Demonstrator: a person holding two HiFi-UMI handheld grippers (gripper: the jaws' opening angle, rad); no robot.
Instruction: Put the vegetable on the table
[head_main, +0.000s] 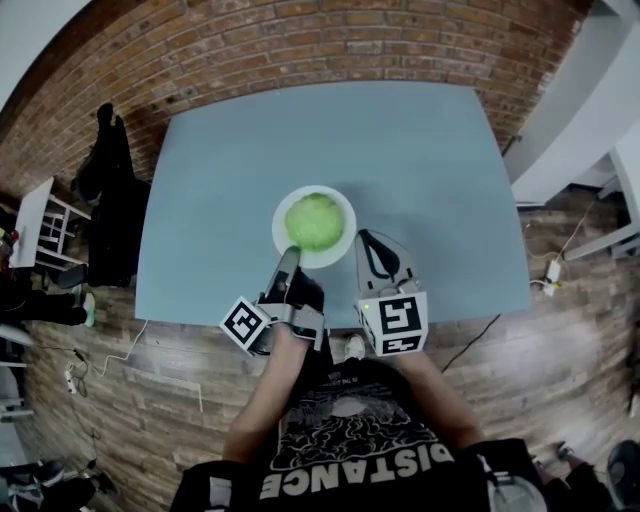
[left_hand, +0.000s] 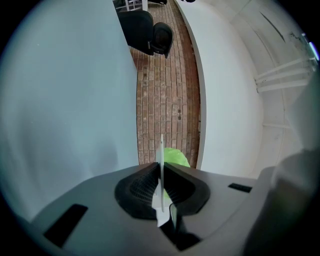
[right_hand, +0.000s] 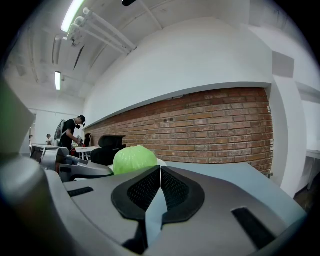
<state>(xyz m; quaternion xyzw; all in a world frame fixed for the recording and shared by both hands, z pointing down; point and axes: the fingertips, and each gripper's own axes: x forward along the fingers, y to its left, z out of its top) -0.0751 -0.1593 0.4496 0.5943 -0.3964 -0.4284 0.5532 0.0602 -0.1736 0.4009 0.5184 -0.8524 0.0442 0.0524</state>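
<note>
- My left gripper (head_main: 289, 258) has its jaws pressed onto the near-left rim of the white plate (head_main: 283, 215). In the left gripper view the thin white rim (left_hand: 161, 155) stands edge-on between the two black pads, which pinch it from both sides.
- That gripper is rolled onto its side, so in its own view the table and the plate appear upright.
- My right gripper (head_main: 366, 240) lies just beside the plate's right edge; I cannot tell whether it touches it. Its jaws are together with nothing between them, the pads meeting in a single seam in the right gripper view (right_hand: 160, 172).
- The vegetable (head_main: 315, 222), a round pale-green head, sits in the middle of the plate, not on the bare table (head_main: 400, 160).
- From the plate-holding gripper, the green head (left_hand: 176, 156) peeks out just past the rim.
- From the empty gripper, it (right_hand: 134, 159) rises to the left of the jaw tips, with the brick wall (right_hand: 215, 125) far behind the plate.
</note>
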